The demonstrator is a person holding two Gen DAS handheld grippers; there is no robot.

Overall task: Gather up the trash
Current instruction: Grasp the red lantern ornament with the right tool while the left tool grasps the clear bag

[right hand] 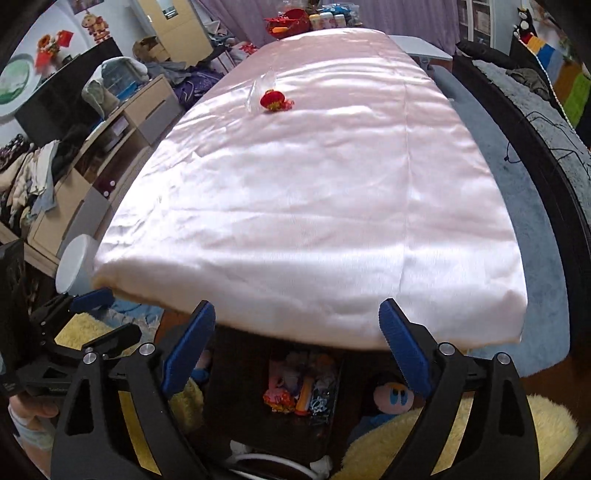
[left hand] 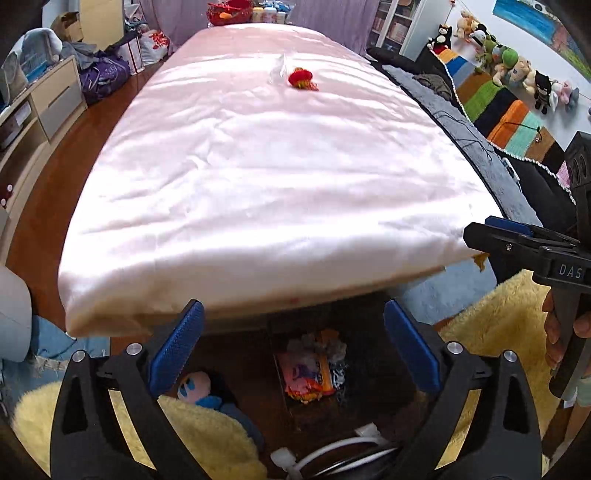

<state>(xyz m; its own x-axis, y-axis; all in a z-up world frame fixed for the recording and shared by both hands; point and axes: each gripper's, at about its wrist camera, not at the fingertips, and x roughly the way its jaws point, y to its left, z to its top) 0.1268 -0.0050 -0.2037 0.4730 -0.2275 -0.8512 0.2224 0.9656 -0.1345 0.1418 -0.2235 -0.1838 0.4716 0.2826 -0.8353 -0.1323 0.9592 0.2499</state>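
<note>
A small red lantern-like ornament [left hand: 301, 79] with a clear plastic wrapper [left hand: 277, 68] lies far out on the pale pink table cover [left hand: 258, 177]; both also show in the right wrist view, the ornament [right hand: 272, 100] and the wrapper [right hand: 258, 90]. A dark bin with colourful wrappers [left hand: 314, 371] sits below the near table edge, also in the right wrist view [right hand: 301, 391]. My left gripper [left hand: 293, 347] is open and empty above the bin. My right gripper [right hand: 297, 347] is open and empty, also above the bin; it also shows in the left view [left hand: 517, 240].
A yellow fluffy rug [left hand: 498, 325] and a small plush doll [left hand: 197, 387] lie on the floor by the bin. Drawers and clutter [left hand: 48, 103] stand left; a dark sofa with a striped blanket [left hand: 498, 107] stands right. Bottles and a red basket [left hand: 236, 11] stand at the far end.
</note>
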